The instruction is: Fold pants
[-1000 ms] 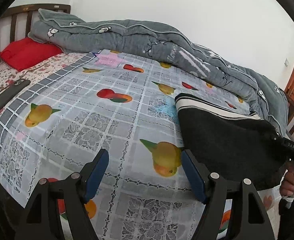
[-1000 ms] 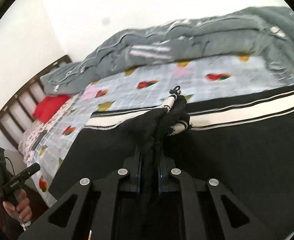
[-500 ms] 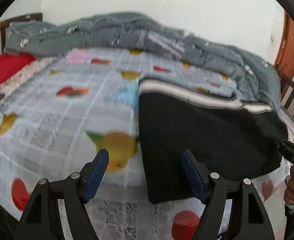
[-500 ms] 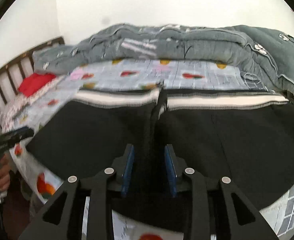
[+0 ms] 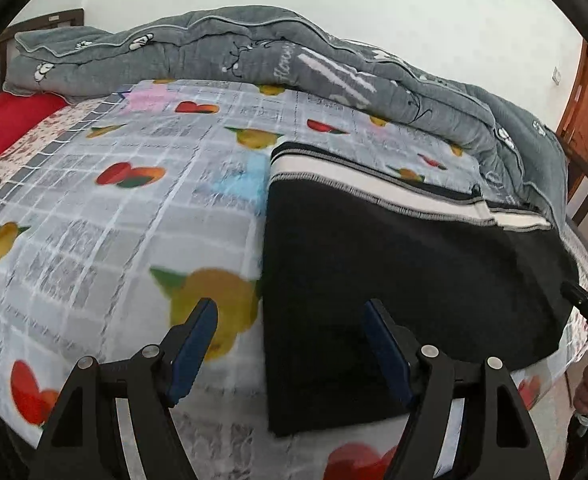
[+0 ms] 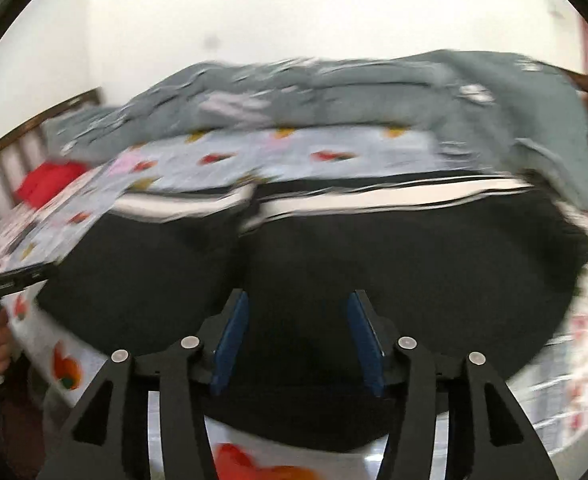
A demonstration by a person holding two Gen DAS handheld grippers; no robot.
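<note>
The black pants [image 5: 405, 264] lie flat on the bed's fruit-print sheet [image 5: 134, 216], toward its near edge and right-hand half, well short of the grey comforter [image 5: 254, 56] bunched along the wall side. They already look doubled over: the white-and-black striped band [image 5: 373, 188] runs along the far edge in two stacked layers, and in the right wrist view a seam or gap splits that band near the middle, so at least one fold seems to be down. The bundle is still wide, though, so I judge that one or two more folds are left before it is compact. The left gripper [image 5: 290, 344] hangs over the near left corner of the pants with its blue fingers [image 5: 194, 344] spread wide and nothing between them; one finger is above the sheet, the other above the black cloth. The right gripper [image 6: 297, 340] hovers above the middle of the near edge, its fingers [image 6: 230, 344] likewise apart and empty; that view is motion-blurred, so fine detail of the cloth is lost there. As for writing, the comforter carries a pale script word that is only partly legible, seemingly beginning "Flow", and the handle of the other gripper at the right edge of the left wrist view shows the letters "DAS". No brand label is readable on the pants themselves.
</note>
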